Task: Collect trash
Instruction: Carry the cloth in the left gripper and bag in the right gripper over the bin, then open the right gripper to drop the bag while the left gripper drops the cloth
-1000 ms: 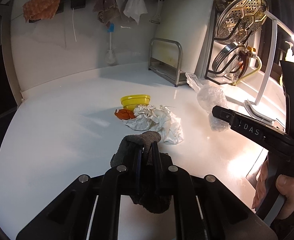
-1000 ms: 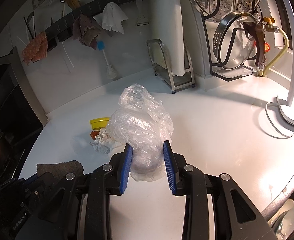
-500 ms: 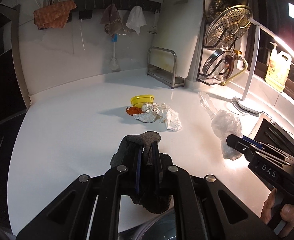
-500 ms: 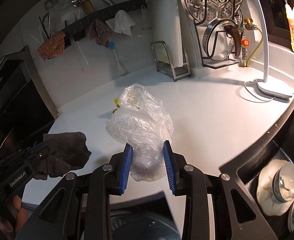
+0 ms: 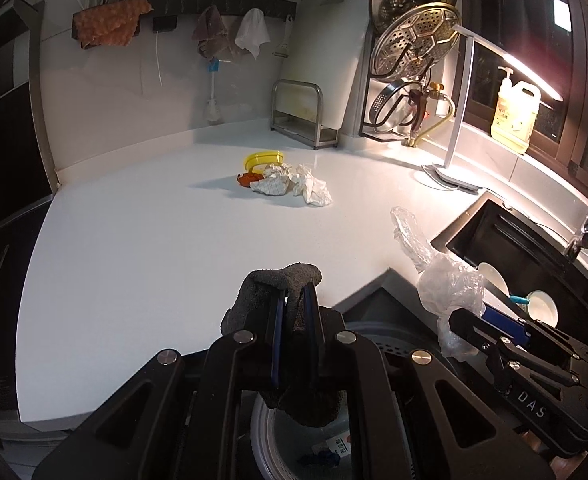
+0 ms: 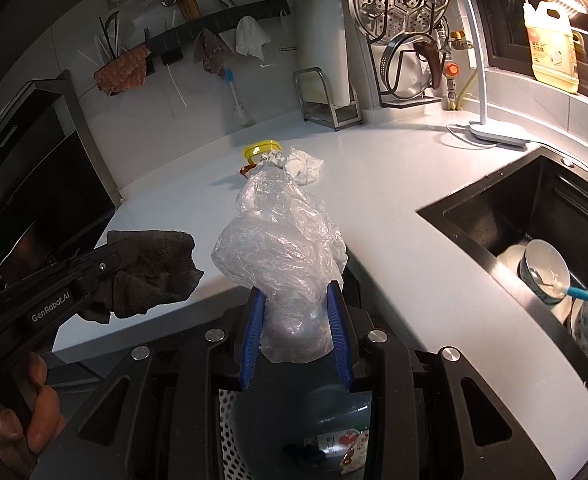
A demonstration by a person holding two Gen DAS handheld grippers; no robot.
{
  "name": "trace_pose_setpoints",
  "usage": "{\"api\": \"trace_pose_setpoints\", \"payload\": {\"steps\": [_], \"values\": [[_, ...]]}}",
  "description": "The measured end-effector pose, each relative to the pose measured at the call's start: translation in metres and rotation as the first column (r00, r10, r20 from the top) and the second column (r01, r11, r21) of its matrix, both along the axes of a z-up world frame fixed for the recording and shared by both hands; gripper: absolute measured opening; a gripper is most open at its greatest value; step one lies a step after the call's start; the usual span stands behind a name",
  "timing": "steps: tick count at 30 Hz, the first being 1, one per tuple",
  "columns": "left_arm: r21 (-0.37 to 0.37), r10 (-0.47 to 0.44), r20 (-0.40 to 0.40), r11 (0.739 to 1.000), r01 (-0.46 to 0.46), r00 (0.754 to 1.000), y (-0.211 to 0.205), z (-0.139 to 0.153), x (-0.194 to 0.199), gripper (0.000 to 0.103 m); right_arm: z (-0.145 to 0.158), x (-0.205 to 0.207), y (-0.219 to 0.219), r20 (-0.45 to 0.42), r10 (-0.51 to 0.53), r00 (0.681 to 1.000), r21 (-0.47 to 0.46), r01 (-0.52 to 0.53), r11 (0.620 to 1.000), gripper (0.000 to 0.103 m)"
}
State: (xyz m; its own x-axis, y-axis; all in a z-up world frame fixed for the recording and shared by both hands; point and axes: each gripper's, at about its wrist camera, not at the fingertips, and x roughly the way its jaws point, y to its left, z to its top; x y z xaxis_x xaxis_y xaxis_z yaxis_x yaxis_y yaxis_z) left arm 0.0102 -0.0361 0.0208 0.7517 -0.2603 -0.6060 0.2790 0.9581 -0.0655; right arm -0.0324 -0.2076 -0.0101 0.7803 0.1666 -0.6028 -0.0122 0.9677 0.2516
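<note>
My left gripper [image 5: 294, 300] is shut on a dark grey rag [image 5: 282, 280] and holds it past the counter's front edge, over a perforated trash bin [image 5: 373, 344]. The rag also shows in the right wrist view [image 6: 150, 268]. My right gripper [image 6: 295, 304] is shut on a crumpled clear plastic bag [image 6: 282, 248], also above the bin [image 6: 278, 432]. The bag shows in the left wrist view [image 5: 441, 284]. Crumpled white paper [image 5: 294, 184], a yellow lid [image 5: 264, 158] and an orange scrap [image 5: 248, 179] lie together far back on the white counter [image 5: 154, 240].
A black sink [image 6: 533, 216] with bowls [image 6: 541, 268] lies to the right. A white desk lamp [image 5: 449, 172], a pot rack [image 5: 405, 80], a metal stand [image 5: 301, 120] and a soap jug [image 5: 513, 112] line the back. The bin holds some wrappers [image 6: 341, 444].
Both grippers have pulled back from the counter toward its front edge with the rag and the bag. The bin and the sink have come into view below.
</note>
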Motion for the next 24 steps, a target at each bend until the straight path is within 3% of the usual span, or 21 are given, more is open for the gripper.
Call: {"api": "trace_pose_setpoints", "payload": {"steps": [9,24], "values": [[0.006,-0.073,-0.050,0.997,0.074,0.996,-0.004,-0.029,-0.032,0.010,-0.031,-0.048,0.000,-0.055,-0.048,0.997,-0.020,0.047,0.999,0.030],[0.001,-0.123,-0.149,0.992,0.125,0.981,-0.009,-0.081,-0.040,0.010,-0.078,-0.076,0.003,-0.133,-0.077,0.988,0.001,0.078,0.997,0.031]]}}
